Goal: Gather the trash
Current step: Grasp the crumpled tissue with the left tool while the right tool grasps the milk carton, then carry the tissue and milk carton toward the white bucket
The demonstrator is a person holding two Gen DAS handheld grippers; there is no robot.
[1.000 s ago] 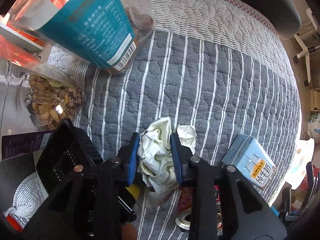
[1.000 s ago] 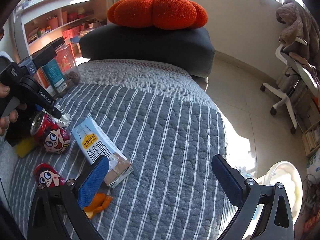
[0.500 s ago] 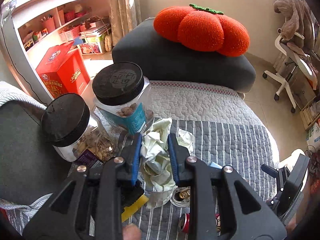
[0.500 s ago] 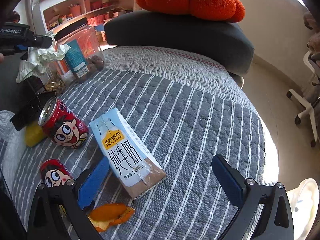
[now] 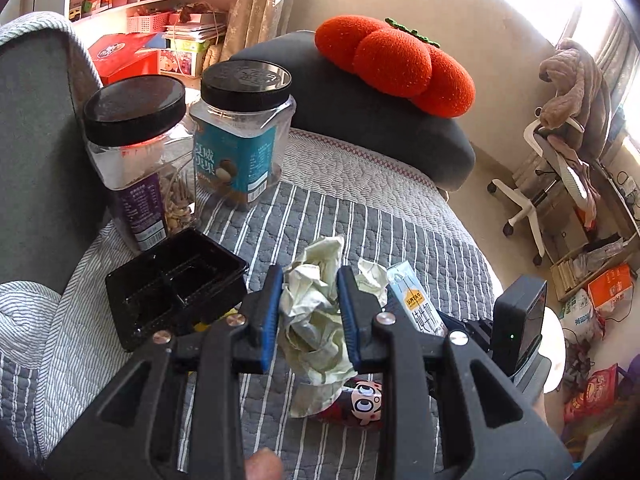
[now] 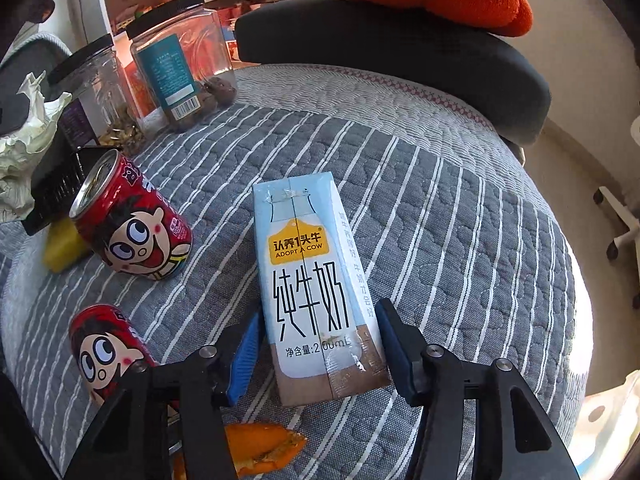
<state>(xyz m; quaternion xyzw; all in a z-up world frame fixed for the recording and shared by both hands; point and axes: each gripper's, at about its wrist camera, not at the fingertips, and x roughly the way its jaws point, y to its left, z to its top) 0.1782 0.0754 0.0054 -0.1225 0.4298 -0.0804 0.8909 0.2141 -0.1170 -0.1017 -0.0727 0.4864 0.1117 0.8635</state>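
- Since a second ago, right tongs have dropped over the milk carton on the striped quilt, closing, pads not yet pressing.
- Left tongs clamp crumpled paper, raised above the quilt.

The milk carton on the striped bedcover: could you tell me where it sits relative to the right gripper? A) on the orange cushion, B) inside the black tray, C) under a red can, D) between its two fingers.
D: the milk carton lies flat on the bedcover with its lower end between the closing jaws of the right gripper.
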